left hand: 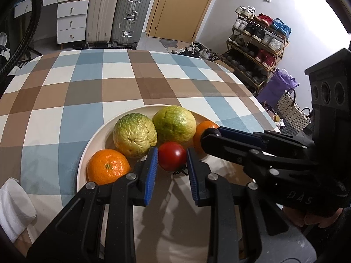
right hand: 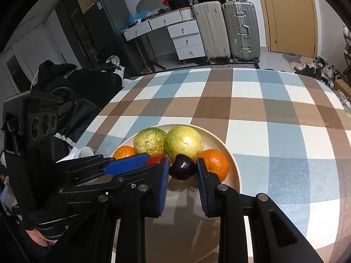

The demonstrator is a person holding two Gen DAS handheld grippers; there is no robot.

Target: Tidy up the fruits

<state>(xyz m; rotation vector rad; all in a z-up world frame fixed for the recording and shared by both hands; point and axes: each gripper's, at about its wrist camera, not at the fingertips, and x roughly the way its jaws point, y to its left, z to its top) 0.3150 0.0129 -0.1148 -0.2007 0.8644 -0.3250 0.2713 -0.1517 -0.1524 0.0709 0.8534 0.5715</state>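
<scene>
A cream plate (left hand: 83,160) (right hand: 238,175) on the checked tablecloth (left hand: 131,83) holds two yellow-green citrus fruits (left hand: 135,134) (left hand: 174,123) and two oranges (left hand: 107,166) (right hand: 214,164). My left gripper (left hand: 172,152) reaches over the plate's near side, its blue pads (left hand: 151,171) touching both sides of a red tomato (left hand: 172,159) that sits low on the plate. My right gripper (right hand: 182,164) comes in beside it and is closed on a dark purple plum (right hand: 182,167) at its fingertips. In the left wrist view the right gripper (left hand: 208,140) partly hides the far orange (left hand: 204,131).
A white cloth (left hand: 15,208) lies at the table's near left edge. Bare tablecloth stretches beyond and to the right of the plate (right hand: 274,114). Suitcases (left hand: 131,15), drawers (left hand: 71,19) and a shoe rack (left hand: 256,43) stand on the floor past the table.
</scene>
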